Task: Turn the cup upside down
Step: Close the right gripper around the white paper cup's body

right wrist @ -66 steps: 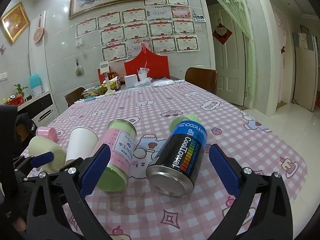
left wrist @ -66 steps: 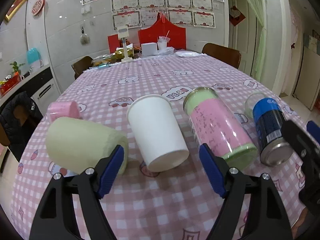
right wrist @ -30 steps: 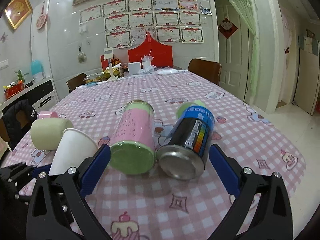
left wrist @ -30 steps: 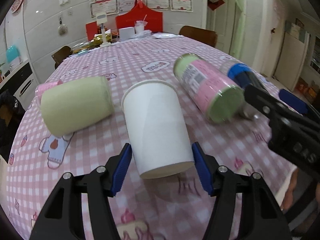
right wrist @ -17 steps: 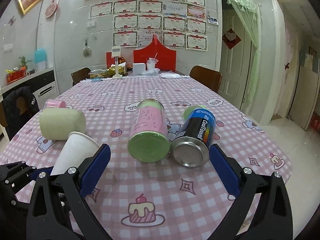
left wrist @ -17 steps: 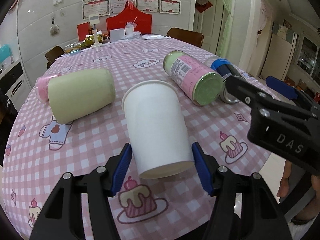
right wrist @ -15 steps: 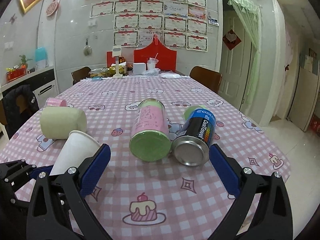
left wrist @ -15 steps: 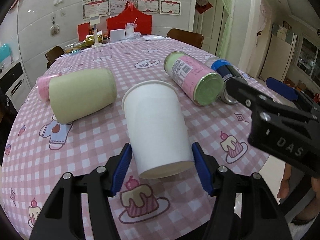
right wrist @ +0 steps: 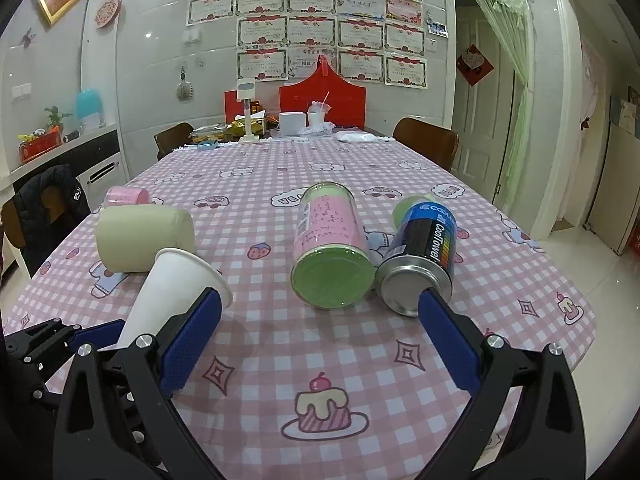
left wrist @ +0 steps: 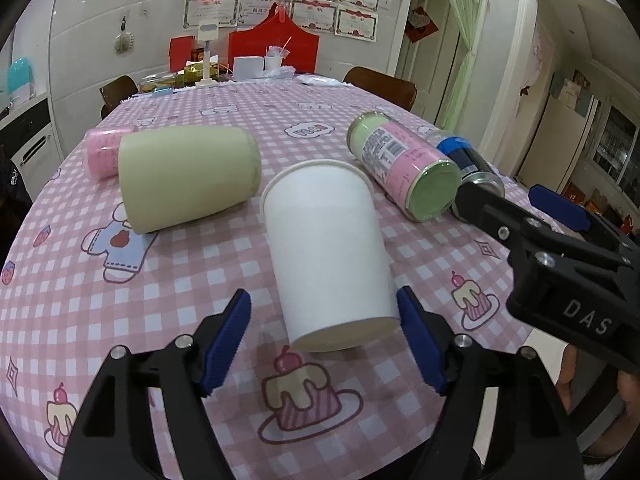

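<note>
With the left tongs (left wrist: 324, 322) parted, right pad touching the white cup (left wrist: 326, 248) tilted near the counter (left wrist: 180, 280) edge, re-close squarely, rotate rim-down; right tongs (right wrist: 320, 344) hover wide open, holding nothing.

Your white paper cup (left wrist: 326, 248) is plain and empty-looking, tipped so its closed base points toward you and its rolled rim points away. It sits at the near edge of the table, left of the lying cans, between the blue pads.
</note>
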`<state>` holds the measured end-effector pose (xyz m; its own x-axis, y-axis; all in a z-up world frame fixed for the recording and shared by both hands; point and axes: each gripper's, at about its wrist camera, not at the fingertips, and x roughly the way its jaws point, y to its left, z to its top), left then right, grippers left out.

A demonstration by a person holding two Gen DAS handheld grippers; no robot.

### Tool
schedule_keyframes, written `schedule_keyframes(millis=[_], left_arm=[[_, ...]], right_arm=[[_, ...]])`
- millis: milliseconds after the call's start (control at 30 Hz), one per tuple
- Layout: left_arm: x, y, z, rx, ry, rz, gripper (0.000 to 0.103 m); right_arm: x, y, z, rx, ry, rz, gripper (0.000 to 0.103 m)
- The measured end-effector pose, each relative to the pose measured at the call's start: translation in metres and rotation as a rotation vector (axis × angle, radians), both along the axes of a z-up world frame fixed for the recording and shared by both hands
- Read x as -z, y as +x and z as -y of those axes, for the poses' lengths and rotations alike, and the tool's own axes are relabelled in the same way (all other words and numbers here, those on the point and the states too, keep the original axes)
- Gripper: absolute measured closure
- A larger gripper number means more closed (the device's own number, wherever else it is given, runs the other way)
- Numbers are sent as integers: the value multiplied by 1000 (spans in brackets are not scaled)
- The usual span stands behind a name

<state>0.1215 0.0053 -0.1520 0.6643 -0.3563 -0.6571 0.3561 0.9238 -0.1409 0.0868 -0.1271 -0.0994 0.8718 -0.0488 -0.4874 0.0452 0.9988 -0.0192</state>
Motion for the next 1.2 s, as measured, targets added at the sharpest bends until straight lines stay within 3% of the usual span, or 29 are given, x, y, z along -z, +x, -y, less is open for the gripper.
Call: schedule_keyframes(millis=[367, 500, 700, 1000, 1200], left_arm=[[-18, -17, -38, -52, -58, 70, 21], [-22, -21, -56, -137, -23, 95, 20], [-22, -15, -77, -191, -33, 89, 20], [-14, -7, -85, -243, -42, 81, 20], [-11, 0, -86, -238, -47, 76, 20]], right_arm=[[-6, 4, -16, -44, 67, -30, 8], [-4, 10, -19, -74, 135, -63, 8], [1, 26, -17, -117, 280, -140, 8], [14, 51, -20, -164, 437, -258, 8], [18, 68, -27, -193, 486, -310, 11]])
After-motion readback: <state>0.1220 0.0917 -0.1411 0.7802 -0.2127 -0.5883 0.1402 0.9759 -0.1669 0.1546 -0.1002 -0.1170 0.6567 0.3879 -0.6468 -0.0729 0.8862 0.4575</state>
